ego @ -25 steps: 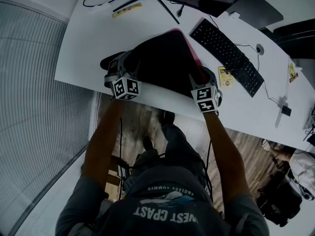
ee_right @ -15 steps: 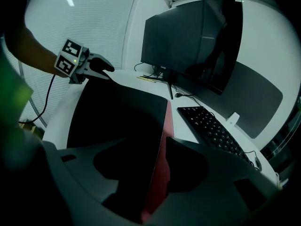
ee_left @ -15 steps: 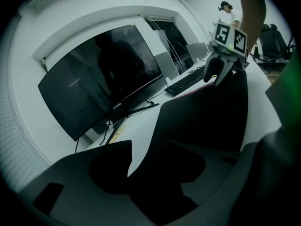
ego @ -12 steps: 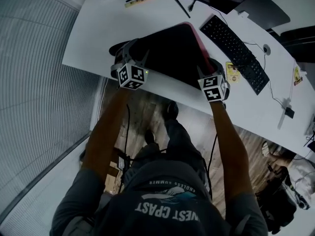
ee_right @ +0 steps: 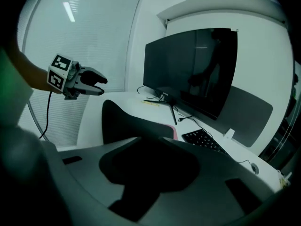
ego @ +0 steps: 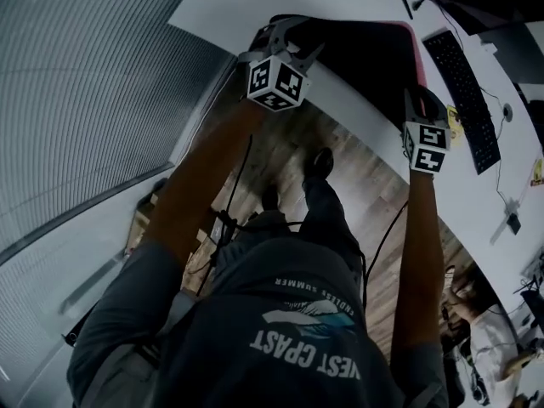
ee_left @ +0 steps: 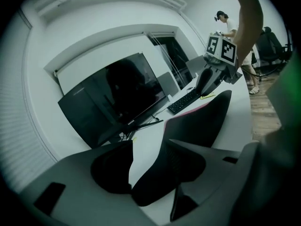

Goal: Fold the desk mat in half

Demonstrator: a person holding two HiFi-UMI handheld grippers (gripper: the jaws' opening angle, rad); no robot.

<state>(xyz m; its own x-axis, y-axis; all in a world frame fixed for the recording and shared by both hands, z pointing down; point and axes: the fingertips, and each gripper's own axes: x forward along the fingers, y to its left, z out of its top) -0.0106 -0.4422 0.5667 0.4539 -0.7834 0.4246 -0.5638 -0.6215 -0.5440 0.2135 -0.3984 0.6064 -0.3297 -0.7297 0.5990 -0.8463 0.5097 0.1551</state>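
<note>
The dark desk mat [ego: 365,49] with a pink underside lies on the white desk [ego: 223,2], and its near edge is lifted off the surface. My left gripper [ego: 285,31] has the near left corner between its jaws [ee_left: 146,147]. Those jaws widened a little within the last second, and some white desk shows between the left pad and the mat [ee_left: 202,121]. My right gripper [ego: 418,102] holds the near right corner. Its jaws [ee_right: 149,145] have just been closing, and the mat [ee_right: 122,121] fills the space between them.
A black keyboard [ego: 463,83] lies just right of the mat. A large monitor [ee_left: 113,93] stands at the back of the desk, cables trailing beside it. A wall of blinds [ego: 102,83] is on the left. A person [ee_left: 225,25] stands far off.
Both grippers have risen from the desk's front edge, taking the mat's near edge up with them. The head view has swung left and down.
</note>
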